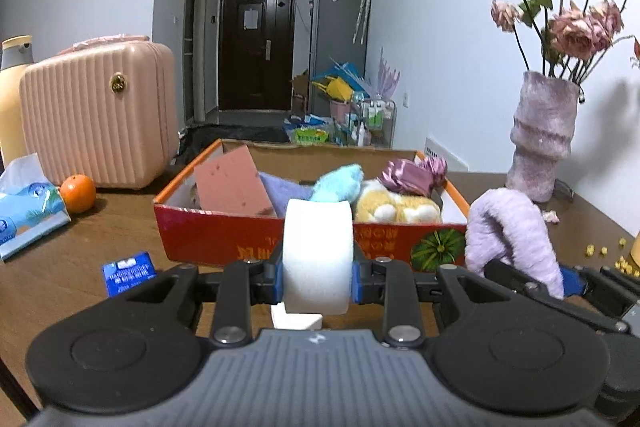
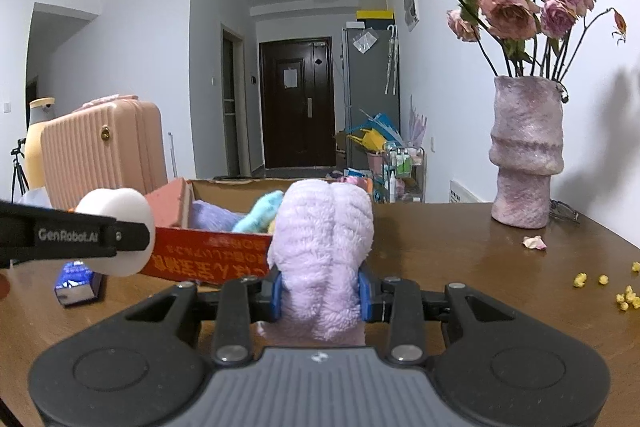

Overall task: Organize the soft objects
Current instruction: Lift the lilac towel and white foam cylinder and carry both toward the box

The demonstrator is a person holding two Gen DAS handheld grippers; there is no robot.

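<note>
- Progress, as judged: the task is partly done. Several soft items already lie in the box; 2 more are carried in the grippers and are not yet placed.
- Far left of the brown wooden table [image 1: 100, 227]: a blue soft-pack of tissues [image 1: 24, 215], an orange fruit [image 1: 78, 193] and a ribbed pink hard-shell case [image 1: 100, 115]. A small blue packet [image 1: 129, 271] lies in front of the box. None of these appears to be part of the sorting, though that is a judgement.
- Left gripper [image 1: 318, 267]: clenched on a white curved foam block [image 1: 318, 255], held just before the box's near wall.
- Red-and-orange open cardboard box [image 1: 224, 231]: from left to right it holds a pink rectangular sponge [image 1: 232, 187] leaning upright, a lilac folded towel [image 1: 284, 189], a light-blue fluffy plush piece [image 1: 340, 181], a yellow-and-white plush toy [image 1: 392, 205] and a shiny purple ribbon bow [image 1: 412, 175] at the far right corner.
- Right gripper [image 2: 322, 291]: clenched on a pale purple fluffy cloth [image 2: 324, 239], which stands bunched above the jaws, near the box's right end.
- Right of the box: a mottled pink ceramic vase [image 2: 526, 155] of dried roses, with 1 fallen petal [image 2: 535, 242] and several yellow crumbs [image 2: 600, 285] on the table.
- Remaining: both held items must go into the box. Free floor space shows only at the box's right end.
</note>
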